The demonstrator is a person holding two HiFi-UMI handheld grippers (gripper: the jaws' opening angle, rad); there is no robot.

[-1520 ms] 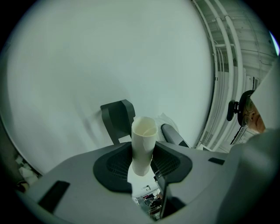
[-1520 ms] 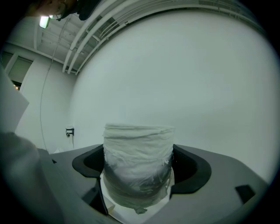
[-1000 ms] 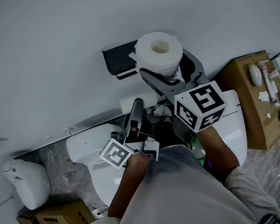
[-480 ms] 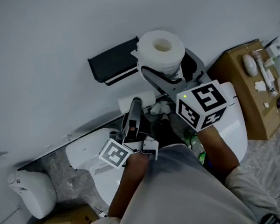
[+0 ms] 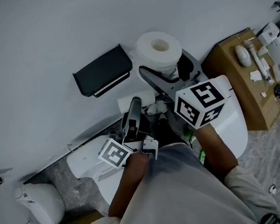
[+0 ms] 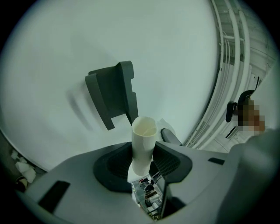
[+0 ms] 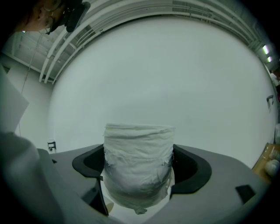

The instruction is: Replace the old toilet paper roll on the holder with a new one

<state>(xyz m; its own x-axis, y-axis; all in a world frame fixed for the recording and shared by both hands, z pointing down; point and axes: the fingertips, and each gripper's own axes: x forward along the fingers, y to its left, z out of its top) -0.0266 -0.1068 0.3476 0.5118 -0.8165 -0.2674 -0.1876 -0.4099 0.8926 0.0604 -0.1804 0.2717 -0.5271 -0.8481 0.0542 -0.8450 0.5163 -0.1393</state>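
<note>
The new toilet paper roll stood pinched in your right gripper, near the black holder's right edge. Your left gripper pinched the old tube below it. Plain white wall spread around; the toilet sat beneath.

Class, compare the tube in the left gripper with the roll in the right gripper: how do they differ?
The tube is bare and smooth; the roll is wrapped in crinkled paper. The tube is slim; the roll is far thicker. Both are cylinders clamped between jaws.
</note>
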